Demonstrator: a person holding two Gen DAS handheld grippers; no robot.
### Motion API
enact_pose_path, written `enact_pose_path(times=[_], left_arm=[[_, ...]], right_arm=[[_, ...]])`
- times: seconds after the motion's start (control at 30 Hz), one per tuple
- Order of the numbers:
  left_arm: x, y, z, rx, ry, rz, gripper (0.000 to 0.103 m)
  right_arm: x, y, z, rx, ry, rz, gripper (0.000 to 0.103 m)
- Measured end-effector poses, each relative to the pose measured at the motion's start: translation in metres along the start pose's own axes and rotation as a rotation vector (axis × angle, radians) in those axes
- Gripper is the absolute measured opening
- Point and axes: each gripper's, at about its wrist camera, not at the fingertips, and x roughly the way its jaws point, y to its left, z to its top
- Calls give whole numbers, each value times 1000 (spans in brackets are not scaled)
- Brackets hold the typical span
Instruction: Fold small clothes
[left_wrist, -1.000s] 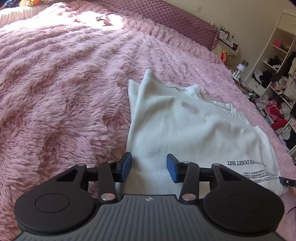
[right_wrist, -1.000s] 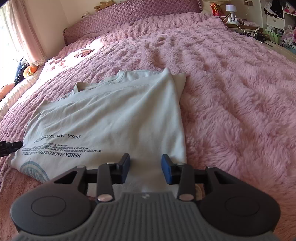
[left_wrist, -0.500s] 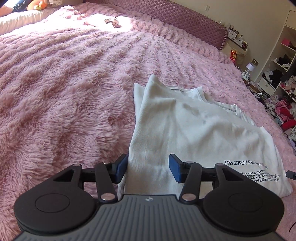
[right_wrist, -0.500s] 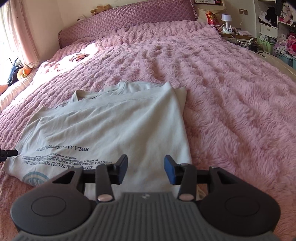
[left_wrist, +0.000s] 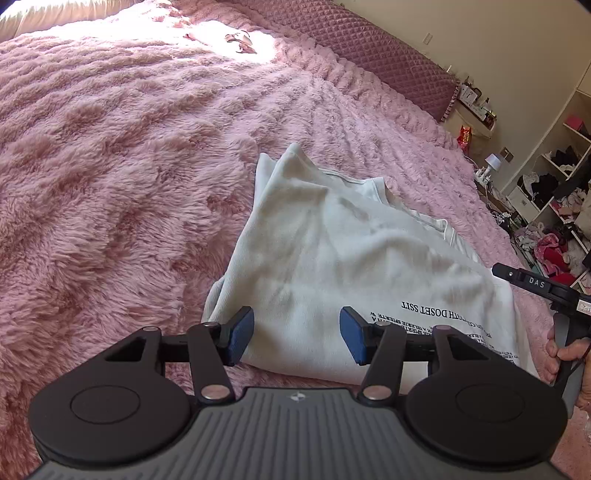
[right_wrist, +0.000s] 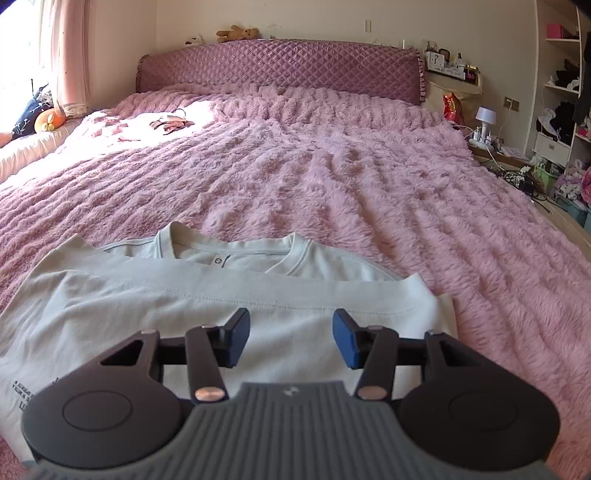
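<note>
A: Where is the white T-shirt (left_wrist: 354, 258)?

B: Flat on the pink fluffy bedspread (left_wrist: 129, 166), one side folded over the body, printed text showing.

A: And the grippers?

B: The left gripper (left_wrist: 297, 334) and right gripper (right_wrist: 291, 338) hover over it; their jaws have just been opening and hold nothing, probably freed to reach for the next fold.

Pink fluffy bed (right_wrist: 369, 192), white T-shirt (left_wrist: 351, 258) (partly folded) lying on it
</note>
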Motion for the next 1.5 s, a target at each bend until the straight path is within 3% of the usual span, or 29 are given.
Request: enact_pose_path(times=[0.23,0.37,0.63,0.9,1.1,1.3,1.5], left_arm=[[17,10,-6,-18,19,-7,62],[16,11,-10,-4,16,-21,63],[17,15,-10,-17,23,-59,67],[17,15,-9,-20,27,-61,67],[14,12,-9,-13,41,-48,67],[8,11,-10,-19,54,-39,67],[2,9,-12,-3,65,-31,67]], right_arm=[[73,41,48,-43,46,-46,46],[115,66,66,-99,67,-119,46],[166,79,59,-169,152,-200,47],[112,80,24,-220,94,-154,48],[53,84,-11,-262,132,-71,48],[-9,98,-57,-367,132,-37,48],[-58,103,-85,-369,134,-8,48]])
